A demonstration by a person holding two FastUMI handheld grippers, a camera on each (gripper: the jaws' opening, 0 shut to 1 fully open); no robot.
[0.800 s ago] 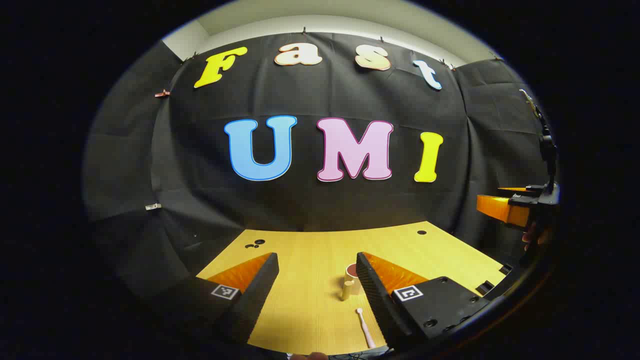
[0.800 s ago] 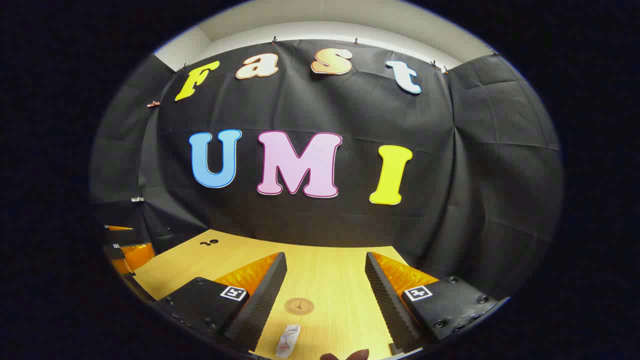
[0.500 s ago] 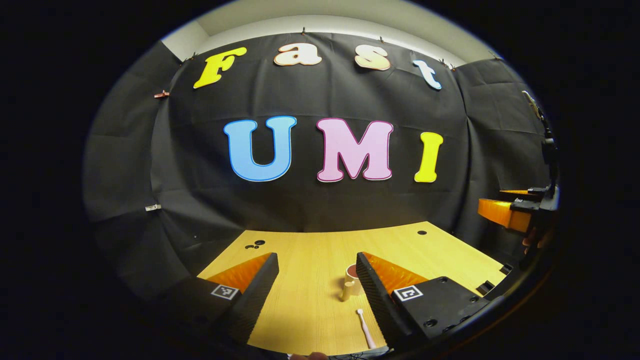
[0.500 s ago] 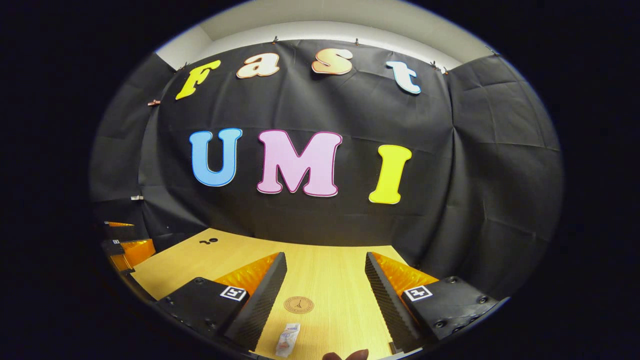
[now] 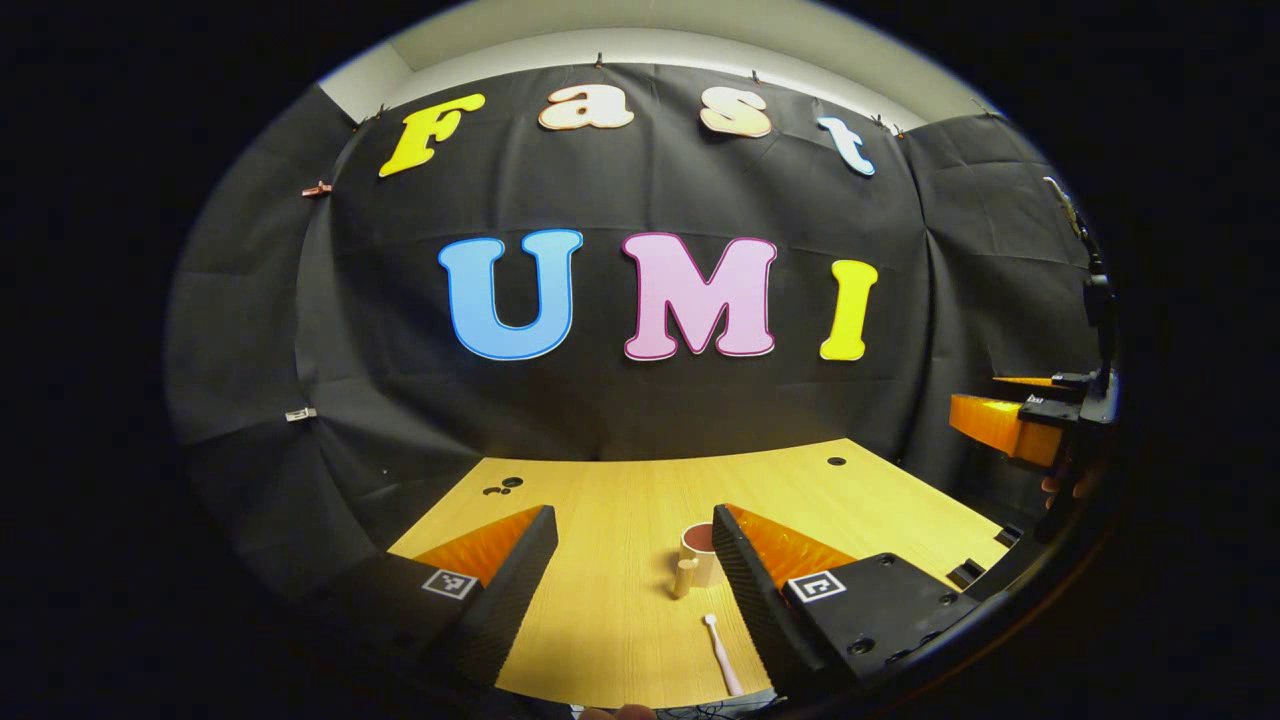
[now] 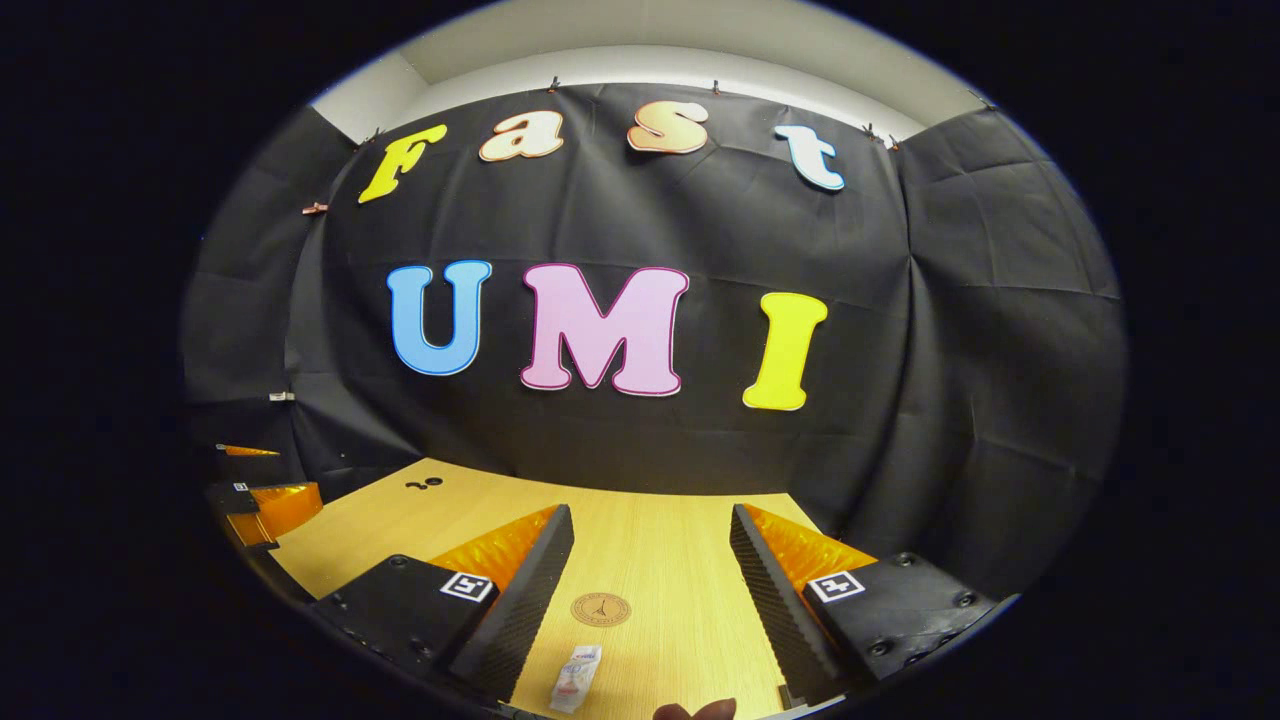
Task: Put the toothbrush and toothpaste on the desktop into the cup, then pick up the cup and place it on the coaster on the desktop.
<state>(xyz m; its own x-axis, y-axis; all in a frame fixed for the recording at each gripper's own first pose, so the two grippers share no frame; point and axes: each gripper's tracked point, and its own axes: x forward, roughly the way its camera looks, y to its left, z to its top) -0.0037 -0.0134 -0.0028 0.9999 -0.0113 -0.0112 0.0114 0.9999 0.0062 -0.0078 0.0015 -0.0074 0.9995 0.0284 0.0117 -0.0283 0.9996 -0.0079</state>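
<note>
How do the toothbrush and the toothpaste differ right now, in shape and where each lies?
The toothbrush is long and thin; the toothpaste is short and flat. The toothbrush lies near the cup, the toothpaste near the coaster. Both lie flat on the desktop, ungrasped.

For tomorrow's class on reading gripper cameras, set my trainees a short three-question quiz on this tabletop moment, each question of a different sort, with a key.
1. True or false: the toothbrush already stands in the cup.
2. In the right gripper view, which lies nearer the camera: A) the coaster, B) the toothpaste?
3. Fill in: both the left gripper and the right gripper have their jaws ____.

Key: 1. False, it lies flat on the desktop, in front of the cup. 2. B. 3. Open, holding nothing.
</note>
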